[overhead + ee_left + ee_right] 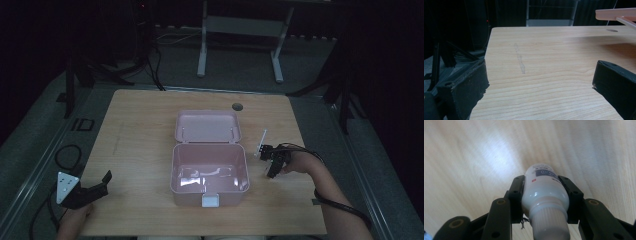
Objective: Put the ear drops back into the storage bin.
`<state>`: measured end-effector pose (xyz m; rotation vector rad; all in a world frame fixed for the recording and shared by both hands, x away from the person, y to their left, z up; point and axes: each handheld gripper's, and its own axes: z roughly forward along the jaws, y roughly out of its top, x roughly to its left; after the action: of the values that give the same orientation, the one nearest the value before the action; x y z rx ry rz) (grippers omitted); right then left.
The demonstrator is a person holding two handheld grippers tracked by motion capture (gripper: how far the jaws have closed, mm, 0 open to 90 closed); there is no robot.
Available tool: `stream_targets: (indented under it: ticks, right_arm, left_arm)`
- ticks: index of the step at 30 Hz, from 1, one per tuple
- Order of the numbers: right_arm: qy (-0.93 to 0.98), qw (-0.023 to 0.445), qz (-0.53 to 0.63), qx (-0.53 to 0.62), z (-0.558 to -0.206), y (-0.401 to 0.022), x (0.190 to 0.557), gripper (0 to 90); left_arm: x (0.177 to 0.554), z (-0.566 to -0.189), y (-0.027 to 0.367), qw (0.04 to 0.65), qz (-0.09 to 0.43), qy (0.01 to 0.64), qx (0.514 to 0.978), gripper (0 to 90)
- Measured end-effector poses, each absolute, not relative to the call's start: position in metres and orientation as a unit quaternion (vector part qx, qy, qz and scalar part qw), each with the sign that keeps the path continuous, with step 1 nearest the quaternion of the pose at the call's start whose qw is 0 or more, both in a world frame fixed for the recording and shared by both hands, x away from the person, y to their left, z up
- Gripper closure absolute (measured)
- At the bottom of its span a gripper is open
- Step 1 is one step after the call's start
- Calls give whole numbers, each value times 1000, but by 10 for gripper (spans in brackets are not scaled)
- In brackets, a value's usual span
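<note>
The small white bottle (545,195) sits clamped between the pads of my right claw (545,197), its ribbed cap toward my hand and its labelled end pointing at the tabletop (474,157) below. In the high view that right claw (272,159) is over the right part of the tabletop (135,130), just beside the right wall of the open pink box (208,170), which stands in the middle with its lid (207,126) laid back toward the far edge. My left claw (92,189) rests at the near left corner, well apart from the box, its two black jaws spread wide with nothing between them but bare wood.
</note>
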<state>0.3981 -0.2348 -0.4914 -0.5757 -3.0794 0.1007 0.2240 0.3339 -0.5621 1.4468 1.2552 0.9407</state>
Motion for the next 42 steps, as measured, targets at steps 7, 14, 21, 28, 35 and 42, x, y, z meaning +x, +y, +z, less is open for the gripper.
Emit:
stream_targets:
  ticks: [7, 14, 21, 28, 35, 42]
  right_arm:
    - [-992, -6, 53, -116, -493, -230, 385, 596]
    - [-997, -16, 39, -69, -493, -229, 375, 596]
    - [-998, -23, 55, -31, -492, -232, 364, 596]
    - [-999, -26, 40, -1, -489, -235, 355, 596]
    - [-998, -38, 52, 12, -486, -235, 349, 596]
    - [-998, -27, 52, -1, -479, -234, 343, 596]
  left_arm:
    - [224, -562, 334, 482, 386, 516, 594, 4]
    - [224, -562, 334, 482, 386, 516, 594, 4]
    - [224, -562, 334, 482, 386, 516, 594, 4]
    - [224, -562, 334, 481, 387, 517, 594, 4]
    - [224, -562, 334, 481, 386, 517, 594, 4]
    - [224, -562, 334, 481, 387, 516, 594, 4]
